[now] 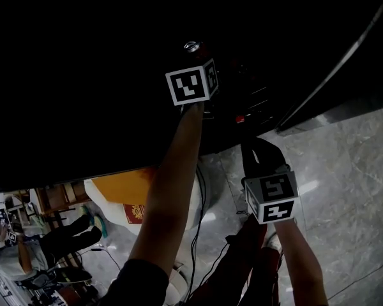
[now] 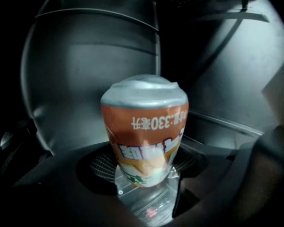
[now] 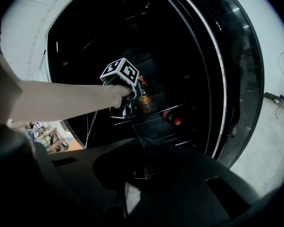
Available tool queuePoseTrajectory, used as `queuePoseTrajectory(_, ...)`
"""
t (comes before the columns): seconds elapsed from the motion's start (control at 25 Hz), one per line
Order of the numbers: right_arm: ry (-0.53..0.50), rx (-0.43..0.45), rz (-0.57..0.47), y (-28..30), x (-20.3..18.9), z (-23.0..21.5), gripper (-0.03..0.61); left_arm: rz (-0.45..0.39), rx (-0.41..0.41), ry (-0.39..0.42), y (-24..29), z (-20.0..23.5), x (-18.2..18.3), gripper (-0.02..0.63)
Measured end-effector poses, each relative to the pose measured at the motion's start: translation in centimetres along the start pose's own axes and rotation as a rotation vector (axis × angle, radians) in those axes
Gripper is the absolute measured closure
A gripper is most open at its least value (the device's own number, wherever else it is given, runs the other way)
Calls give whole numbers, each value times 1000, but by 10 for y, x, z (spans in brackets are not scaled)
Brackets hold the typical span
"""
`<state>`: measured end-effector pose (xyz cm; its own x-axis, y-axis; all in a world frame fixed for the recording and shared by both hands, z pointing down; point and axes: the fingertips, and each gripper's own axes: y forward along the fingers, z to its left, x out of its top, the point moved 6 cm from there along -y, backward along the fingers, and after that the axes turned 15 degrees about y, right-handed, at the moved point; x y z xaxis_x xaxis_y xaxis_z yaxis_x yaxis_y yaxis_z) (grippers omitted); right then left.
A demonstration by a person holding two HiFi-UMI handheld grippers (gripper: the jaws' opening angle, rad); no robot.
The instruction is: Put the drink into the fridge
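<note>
An orange drink can with a silver end sits between the jaws of my left gripper, which are shut on its sides. The left arm reaches deep into the dark fridge; in the head view the can's silver end shows just beyond the left gripper. From the right gripper view, the left gripper holds the can over a fridge shelf. My right gripper hangs back outside the fridge opening, and its dark jaws meet with nothing between them.
A bottle with a red cap lies on a lower fridge shelf. The open glass door stands at the right. On the marble floor below are cables, a white and orange object and a seated person.
</note>
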<state>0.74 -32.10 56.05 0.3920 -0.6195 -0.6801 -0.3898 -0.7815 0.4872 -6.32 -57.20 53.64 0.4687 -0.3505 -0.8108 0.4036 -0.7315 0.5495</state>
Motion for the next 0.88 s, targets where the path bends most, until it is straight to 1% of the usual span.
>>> queuePoseTrajectory(0.08, -1, -7, 1, -2, -1, -2, 560, 1, -1, -10, 5, 2, 2, 278)
queuePoseTrajectory(0.28, -2, -16, -5, -7, 0, -2, 560, 35, 24, -11, 6, 8, 5, 278)
queuePoseTrajectory(0.4, -2, -15, -2, -6, 0, -3, 560, 37, 24, -24, 12, 8, 5, 278)
queuePoseTrajectory(0.52, -4, -15, 4, -5, 0, -4, 560, 37, 45, -19, 14, 11, 5, 278)
queuePoseTrajectory(0.64, -4, -20, 6, -5, 1, -6, 560, 9, 38, -36, 14, 11, 6, 278)
queuePoseTrajectory(0.76, -4, -20, 3, -7, 4, -7, 560, -30, 59, -56, 6, 13, 5, 235)
queuePoseTrajectory(0.88, -7, -14, -6, -12, 8, -5, 560, -61, 52, -60, -7, 7, 5, 215)
